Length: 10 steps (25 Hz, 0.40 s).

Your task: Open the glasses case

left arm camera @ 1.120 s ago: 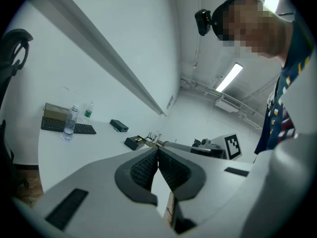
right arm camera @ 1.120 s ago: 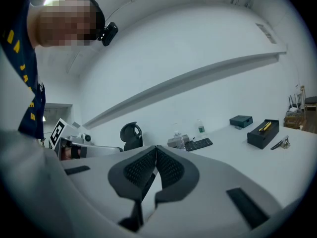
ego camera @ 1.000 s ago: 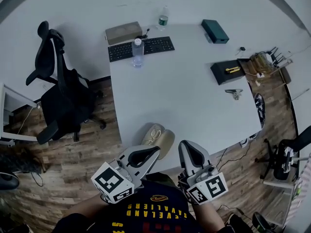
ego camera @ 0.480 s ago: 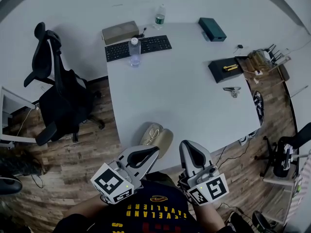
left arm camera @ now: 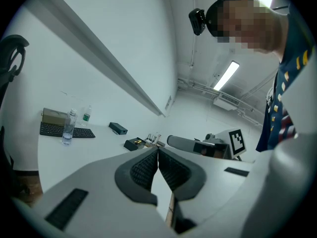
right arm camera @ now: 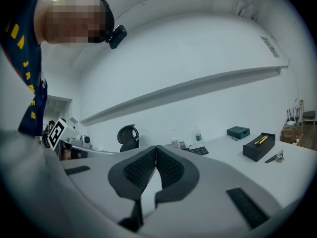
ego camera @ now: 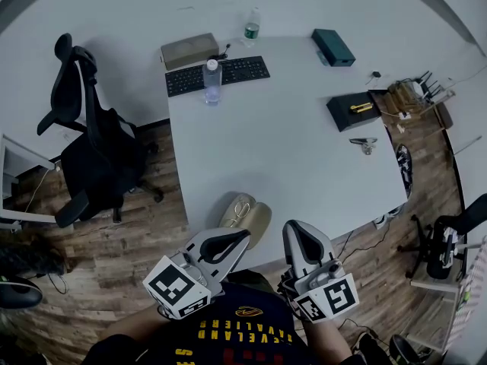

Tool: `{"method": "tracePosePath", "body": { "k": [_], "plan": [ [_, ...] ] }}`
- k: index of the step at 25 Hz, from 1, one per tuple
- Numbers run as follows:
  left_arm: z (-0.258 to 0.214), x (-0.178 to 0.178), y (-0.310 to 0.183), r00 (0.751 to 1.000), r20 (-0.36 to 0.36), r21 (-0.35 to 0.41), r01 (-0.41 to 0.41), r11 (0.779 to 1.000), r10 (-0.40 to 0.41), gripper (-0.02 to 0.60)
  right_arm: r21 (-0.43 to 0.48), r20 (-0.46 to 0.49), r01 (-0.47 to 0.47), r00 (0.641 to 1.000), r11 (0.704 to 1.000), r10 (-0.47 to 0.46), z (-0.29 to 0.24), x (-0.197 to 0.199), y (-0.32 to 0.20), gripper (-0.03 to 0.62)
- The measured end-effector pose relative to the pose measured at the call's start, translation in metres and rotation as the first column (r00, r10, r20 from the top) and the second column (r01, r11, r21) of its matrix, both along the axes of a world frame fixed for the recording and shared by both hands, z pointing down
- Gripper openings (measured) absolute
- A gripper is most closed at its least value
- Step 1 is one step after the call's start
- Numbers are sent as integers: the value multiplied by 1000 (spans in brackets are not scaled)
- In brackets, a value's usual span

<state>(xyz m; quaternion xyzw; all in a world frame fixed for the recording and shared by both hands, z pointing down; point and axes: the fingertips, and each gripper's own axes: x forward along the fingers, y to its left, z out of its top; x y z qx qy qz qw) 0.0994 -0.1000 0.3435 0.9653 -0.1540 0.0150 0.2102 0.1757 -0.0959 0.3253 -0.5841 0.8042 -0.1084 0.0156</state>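
1. Far to the left of the glasses case [ego camera: 248,215], a black office chair [ego camera: 87,128] is standing on the wooden floor [ego camera: 114,234], well apart from it.
2. Your left gripper [ego camera: 242,238] is hovering just on your side of the case, a little to its left. Its jaws are pressing together and are holding nothing.
3. The case is lying at the near edge of the white table [ego camera: 304,150]. It is showing two beige lobes side by side. This is fitting a case with its shells already lying apart, or a shut case seen from above; I cannot tell which. So you are doing well if you are keeping both hands steady and are looking for the seam first.
4. Your right gripper [ego camera: 291,228] is hanging near the case, to its right and on your side. Its jaws are also closed, with nothing between them.
5. Beyond the case, a keyboard [ego camera: 217,74] and a water bottle [ego camera: 211,80] are sitting at the far edge. To the far right of the case, a dark box [ego camera: 354,109] and a teal box [ego camera: 333,46] are resting.
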Motion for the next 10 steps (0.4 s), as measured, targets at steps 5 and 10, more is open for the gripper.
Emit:
{"method": "tracePosePath", "body": {
  "k": [5,10],
  "plan": [
    [1,-1,-1,1000,2,-1,0,1000,0,14,-5,2,0,1000,1000,0,1,-1,-1,17],
    [4,-1,-2,1000,4,-4,-4,1000,4,14,-12,2,-6,1000,1000,6,4,1,0,17]
  ]
}}
